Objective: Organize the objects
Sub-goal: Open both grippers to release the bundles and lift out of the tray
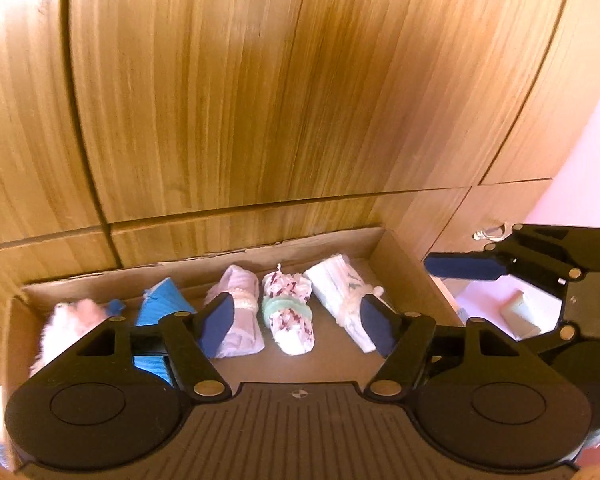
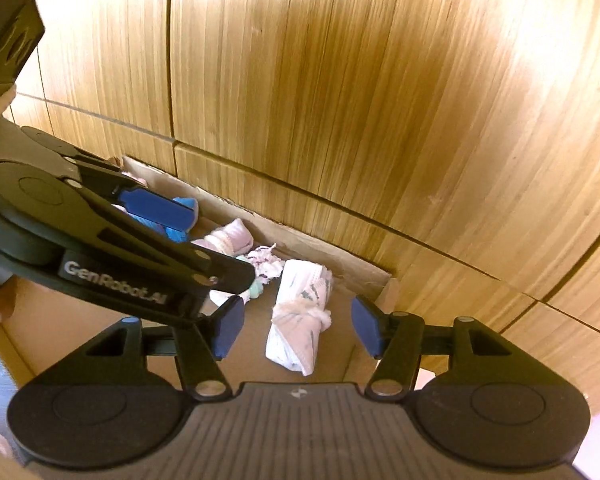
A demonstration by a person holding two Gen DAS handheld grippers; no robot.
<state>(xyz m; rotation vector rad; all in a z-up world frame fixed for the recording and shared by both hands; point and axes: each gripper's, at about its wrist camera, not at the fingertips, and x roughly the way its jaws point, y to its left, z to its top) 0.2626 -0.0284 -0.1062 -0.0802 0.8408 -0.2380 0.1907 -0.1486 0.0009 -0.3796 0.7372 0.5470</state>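
A shallow brown cardboard box [image 1: 396,256] sits against a wall of light wooden cabinet panels [image 1: 260,80], and rolled cloth bundles lie side by side on its floor. From the left wrist view they run left to right: a fluffy white-and-pink bundle [image 1: 72,320], blurred; a bright blue rolled cloth [image 1: 160,304]; a pale pink roll tied with a cream band [image 1: 240,312]; a white roll with dark red print wrapped by a mint-green band [image 1: 288,312]; and a white roll with grey-green marks tied with a cream cord [image 1: 340,292], nearest the right wall of the box.

The left gripper [image 1: 296,324] hangs over the box with its jaws wide apart and nothing between them; the printed roll lies below the gap. The right gripper [image 2: 298,328] hovers over the right end of the box, jaws likewise spread wide and holding nothing, with the white cord-tied roll [image 2: 300,320] below the gap. In the right wrist view the left gripper crosses the left side, covering part of the printed roll [image 2: 266,264] and the blue cloth [image 2: 180,220]. The box's torn rim [image 2: 340,256] touches the cabinet.
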